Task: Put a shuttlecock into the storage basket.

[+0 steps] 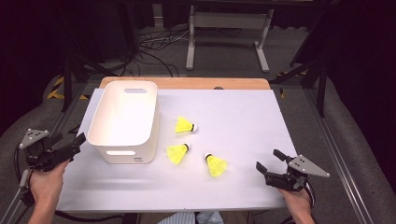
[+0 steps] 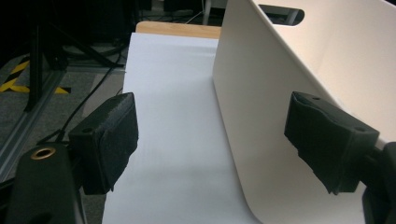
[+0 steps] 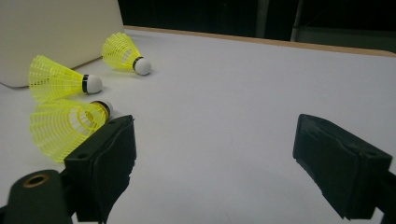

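Three yellow shuttlecocks lie on the white table: one (image 1: 184, 125) farthest back, one (image 1: 177, 153) beside the bin, one (image 1: 216, 164) nearest me. A white plastic bin (image 1: 124, 120) stands at the left, and I see nothing inside it. My left gripper (image 1: 77, 142) hovers open at the table's left edge, beside the bin's near-left corner; the bin wall (image 2: 289, 74) rises just past its right jaw. My right gripper (image 1: 270, 160) stands open near the front right, with nothing between its jaws. From it, the nearest shuttlecock (image 3: 65, 126) sits just beyond the left jaw, the other two (image 3: 60, 80) (image 3: 123, 51) farther off.
The table (image 1: 243, 116) has a wooden strip along its far edge. Behind it stand a metal frame (image 1: 229, 28) and loose cables on the floor. Rails run along both sides of the table. Bare white surface lies between the shuttlecocks and my right gripper.
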{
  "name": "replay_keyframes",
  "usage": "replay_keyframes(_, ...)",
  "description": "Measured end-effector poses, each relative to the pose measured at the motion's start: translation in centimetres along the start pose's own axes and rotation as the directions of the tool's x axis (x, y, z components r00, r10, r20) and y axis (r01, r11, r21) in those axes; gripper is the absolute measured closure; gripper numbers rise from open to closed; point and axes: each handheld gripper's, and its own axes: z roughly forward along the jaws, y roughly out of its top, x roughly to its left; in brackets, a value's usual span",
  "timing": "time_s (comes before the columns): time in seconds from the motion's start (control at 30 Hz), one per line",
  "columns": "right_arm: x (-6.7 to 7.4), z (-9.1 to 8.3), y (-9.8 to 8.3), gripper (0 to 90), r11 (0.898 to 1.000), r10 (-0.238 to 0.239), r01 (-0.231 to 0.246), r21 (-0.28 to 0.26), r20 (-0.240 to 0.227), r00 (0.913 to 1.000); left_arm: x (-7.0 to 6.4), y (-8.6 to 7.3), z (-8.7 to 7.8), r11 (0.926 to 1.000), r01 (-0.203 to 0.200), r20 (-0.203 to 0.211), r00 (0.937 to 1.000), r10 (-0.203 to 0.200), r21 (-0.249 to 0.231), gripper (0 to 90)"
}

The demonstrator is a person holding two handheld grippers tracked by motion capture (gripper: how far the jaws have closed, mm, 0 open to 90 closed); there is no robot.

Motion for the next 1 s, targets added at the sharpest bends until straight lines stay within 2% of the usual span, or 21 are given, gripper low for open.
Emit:
replay_keyframes(0.33,-0.1,-0.1,0.0,13.9,1.000,-0.001,0.001,-0.004,0.001,1.0000,-1.0,1.4,-0.2,0.9997,-0.013,0.013,0.9998,0.014,-0.019,17.2)
replay_keyframes(0.43,0.0,-0.1,0.0,13.9,1.000,-0.001,0.001,-0.004,0.002,1.0000,-1.1,1.7,-0.4,0.9997,-0.022,0.015,0.9996,0.022,-0.012,17.0)
replay_keyframes(0.63,0.0,0.0,0.0,13.9,1.000,-0.002,0.002,-0.001,0.002,1.0000,-1.3,2.1,-0.7,0.9999,-0.012,0.022,0.9997,0.012,-0.008,17.4)
replay_keyframes(1.0,0.0,0.0,0.0,13.9,1.000,-0.008,0.008,0.000,-0.002,1.0000,-2.7,3.0,-0.9,0.9999,-0.013,0.054,0.9985,0.013,-0.003,18.5)
